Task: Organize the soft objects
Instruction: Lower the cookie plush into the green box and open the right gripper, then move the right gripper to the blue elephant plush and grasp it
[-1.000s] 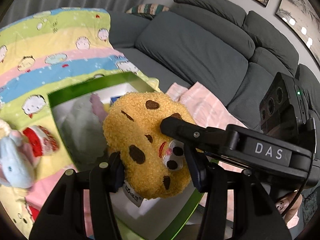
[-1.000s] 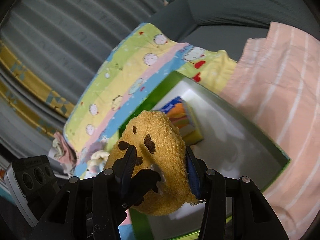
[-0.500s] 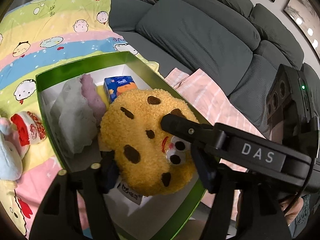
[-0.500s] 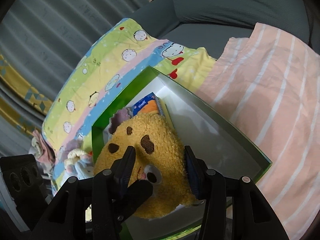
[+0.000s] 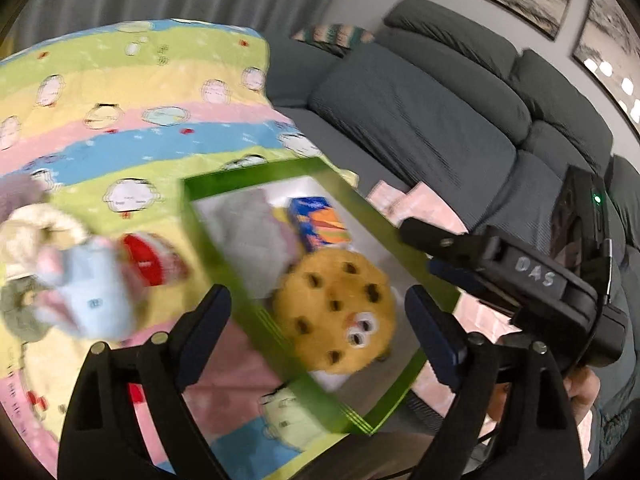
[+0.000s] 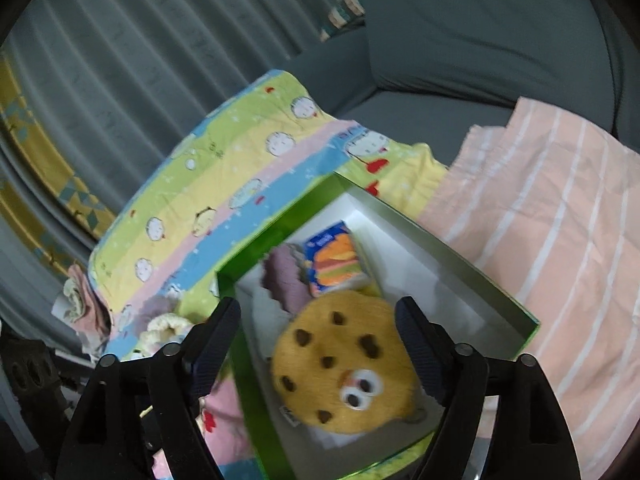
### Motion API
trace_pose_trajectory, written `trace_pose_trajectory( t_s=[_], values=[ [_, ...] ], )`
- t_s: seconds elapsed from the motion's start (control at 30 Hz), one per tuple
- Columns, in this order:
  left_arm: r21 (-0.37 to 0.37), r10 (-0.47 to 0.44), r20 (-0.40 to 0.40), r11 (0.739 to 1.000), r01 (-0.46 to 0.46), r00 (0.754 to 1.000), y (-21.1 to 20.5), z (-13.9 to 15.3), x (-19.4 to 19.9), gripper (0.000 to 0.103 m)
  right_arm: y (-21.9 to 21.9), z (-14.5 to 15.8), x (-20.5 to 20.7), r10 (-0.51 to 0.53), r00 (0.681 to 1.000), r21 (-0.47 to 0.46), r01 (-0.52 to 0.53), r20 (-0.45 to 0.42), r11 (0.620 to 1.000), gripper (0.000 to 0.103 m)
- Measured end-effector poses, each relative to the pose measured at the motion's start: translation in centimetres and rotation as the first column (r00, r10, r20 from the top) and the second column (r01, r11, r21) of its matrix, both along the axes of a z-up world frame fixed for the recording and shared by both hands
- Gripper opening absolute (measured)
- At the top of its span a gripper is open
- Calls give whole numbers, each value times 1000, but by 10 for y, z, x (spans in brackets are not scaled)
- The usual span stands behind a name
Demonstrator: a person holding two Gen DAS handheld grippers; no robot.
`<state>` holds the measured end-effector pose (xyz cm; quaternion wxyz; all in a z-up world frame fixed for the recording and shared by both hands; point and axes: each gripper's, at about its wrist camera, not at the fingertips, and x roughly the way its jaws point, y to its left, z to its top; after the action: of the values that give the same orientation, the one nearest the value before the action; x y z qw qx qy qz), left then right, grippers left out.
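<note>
We see the left gripper (image 5: 318,306) with its two fingers spread wide and nothing between them; the cookie plush (image 5: 335,311) lies below the gap, untouched by either pad. The right gripper (image 6: 318,318) is likewise spread wide and empty, its fingers framing the same plush from above without contact. In the left wrist view the right gripper's black body marked DAS reaches in from the right, its fingertip over the box's far rim, and a bit of the person's hand (image 5: 582,392) shows beneath it. The green box (image 6: 486,276) sits open on a striped cartoon-print blanket (image 6: 208,184), with one end over a pink striped cloth (image 6: 568,232). Inside, on its white floor, we find the cookie plush lying face up with its googly eyes toward the cameras, a small blue and orange tissue pack (image 6: 336,260) beyond it, and a purple and grey soft item (image 6: 282,280) at the tissue pack's side, touching the plush's upper edge. Outside the box, on the blanket, lie a pale blue plush (image 5: 94,296) and a red and white soft toy (image 5: 150,260), close together; both are blurred in the left wrist view. Both grippers hang above the box and look down into it. A grey sofa (image 5: 420,112) stands behind.
</note>
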<state>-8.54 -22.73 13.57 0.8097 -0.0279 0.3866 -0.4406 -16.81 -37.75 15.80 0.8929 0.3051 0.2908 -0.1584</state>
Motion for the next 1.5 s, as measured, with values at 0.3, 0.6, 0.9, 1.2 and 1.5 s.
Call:
trace_pose_trajectory(
  t_s=[0.3,0.6,0.9,1.2,1.5],
  values=[
    [8,253,13,967,-253,967,99,2,21,102,56,14,22,160,986,-31,-158,53,987,90],
    [81,488,56,868,-491,871,197,-30,38,102,133,-10,85,353,935,-75,-355,-46,932,90],
    [172,628,-49,771,-613,777,249,-78,57,102,177,-73,149,379,896,-108,-411,-232,905,90],
    [158,666,-41,740,-653,745,272,-73,54,102,179,-114,178,369,884,14,-381,-286,924,71],
    [130,681,-42,729,-672,731,287,-67,52,102,208,-93,157,472,851,14,-482,-229,876,65]
  ],
)
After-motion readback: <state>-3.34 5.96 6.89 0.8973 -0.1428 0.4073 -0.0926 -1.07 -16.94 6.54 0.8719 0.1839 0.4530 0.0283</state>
